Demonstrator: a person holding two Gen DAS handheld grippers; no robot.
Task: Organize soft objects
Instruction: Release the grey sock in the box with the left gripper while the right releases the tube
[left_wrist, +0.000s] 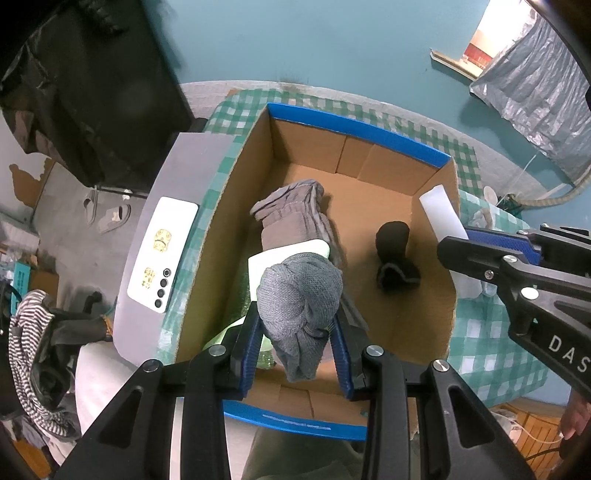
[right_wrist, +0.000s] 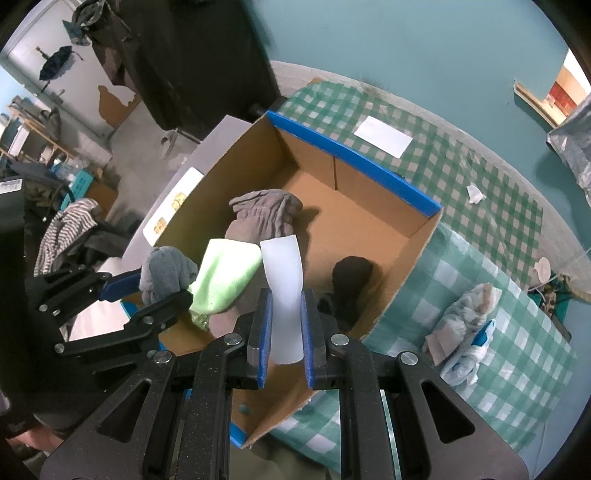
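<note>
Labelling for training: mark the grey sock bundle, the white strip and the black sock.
grey sock bundle (left_wrist: 299, 288), left wrist view, knitted top.
white strip (right_wrist: 282, 273), right wrist view, middle above the pads.
black sock (left_wrist: 393, 236), left wrist view, toe end.

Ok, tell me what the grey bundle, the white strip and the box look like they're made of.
Grey bundle: knitted fabric, matte; the weave shows, likely a sock.
White strip: smooth, slightly translucent, bending in a curve, maybe silicone or soft plastic; hard to say.
Box: brown corrugated cardboard, raw cut edges, blue printed rims.
</note>
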